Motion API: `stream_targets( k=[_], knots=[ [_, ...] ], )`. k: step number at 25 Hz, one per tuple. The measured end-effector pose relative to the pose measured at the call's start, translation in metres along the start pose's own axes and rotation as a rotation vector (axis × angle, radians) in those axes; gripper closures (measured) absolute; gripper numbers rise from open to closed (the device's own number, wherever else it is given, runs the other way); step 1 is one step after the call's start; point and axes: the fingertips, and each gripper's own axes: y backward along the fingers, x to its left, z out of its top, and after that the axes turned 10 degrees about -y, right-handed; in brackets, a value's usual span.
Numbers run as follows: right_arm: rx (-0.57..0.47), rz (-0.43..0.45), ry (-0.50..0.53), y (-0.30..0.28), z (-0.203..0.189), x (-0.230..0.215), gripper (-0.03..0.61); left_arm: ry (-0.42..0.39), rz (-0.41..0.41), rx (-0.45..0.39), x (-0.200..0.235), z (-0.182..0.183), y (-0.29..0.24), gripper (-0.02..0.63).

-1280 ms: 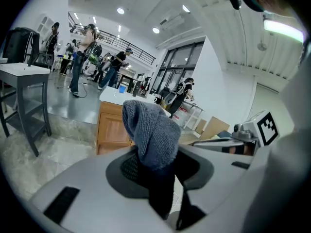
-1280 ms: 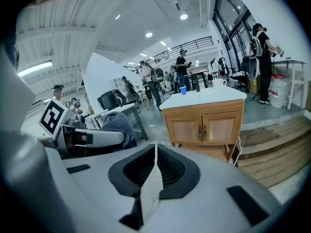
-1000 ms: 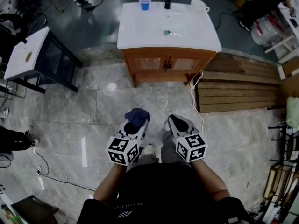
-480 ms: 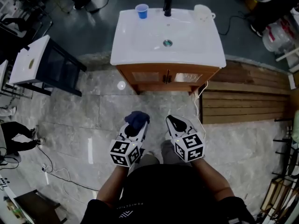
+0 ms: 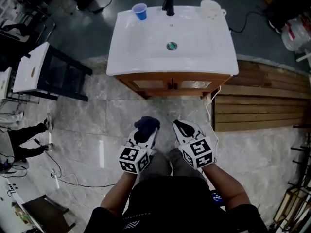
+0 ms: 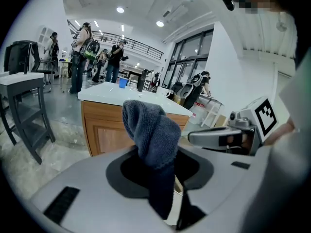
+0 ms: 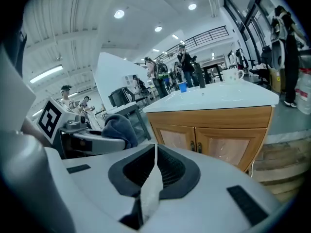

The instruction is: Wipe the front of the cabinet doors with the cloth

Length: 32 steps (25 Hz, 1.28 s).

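Left gripper view: cloth [image 6: 151, 132] pinched between left tongs [image 6: 164, 178].

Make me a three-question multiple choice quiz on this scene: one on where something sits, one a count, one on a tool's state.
1. Where on the white sink top does the blue cup stand?
A) back left corner
B) front right corner
C) in the basin

2. How many cabinet doors front the vanity?
A) one
B) two
C) four

3. What state is the right tool in?
A) shut on the cloth
B) wide open
C) shut, empty

Answers:
1 A: in the head view the cup stands left of the faucet, at the rear edge.
2 B: the right gripper view shows two panels, each with a handle.
3 C: its jaws meet with nothing between them; the cloth is in the left tool.
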Motion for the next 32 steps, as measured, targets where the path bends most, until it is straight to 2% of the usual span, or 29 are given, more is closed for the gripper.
stream_targets(
  k=[3,9,23,32],
  knots=[
    [0.023,-0.014,0.017,-0.003,-0.002,-0.011,0.537,-0.006,0.008,0.016,0.008,-0.009,-0.015,0.483],
    [0.055,-0.067,0.031,-0.023,-0.009,-0.027,0.537,-0.006,0.015,-0.017,0.038,-0.009,-0.036,0.483],
    [0.023,-0.164,-0.068,-0.121,-0.005,-0.026,0.537,0.024,0.056,0.010,0.148,-0.037,-0.051,0.483],
    [0.021,-0.209,-0.117,-0.181,-0.008,-0.014,0.537,-0.001,0.031,0.040,0.206,-0.056,-0.068,0.483]
  ],
)
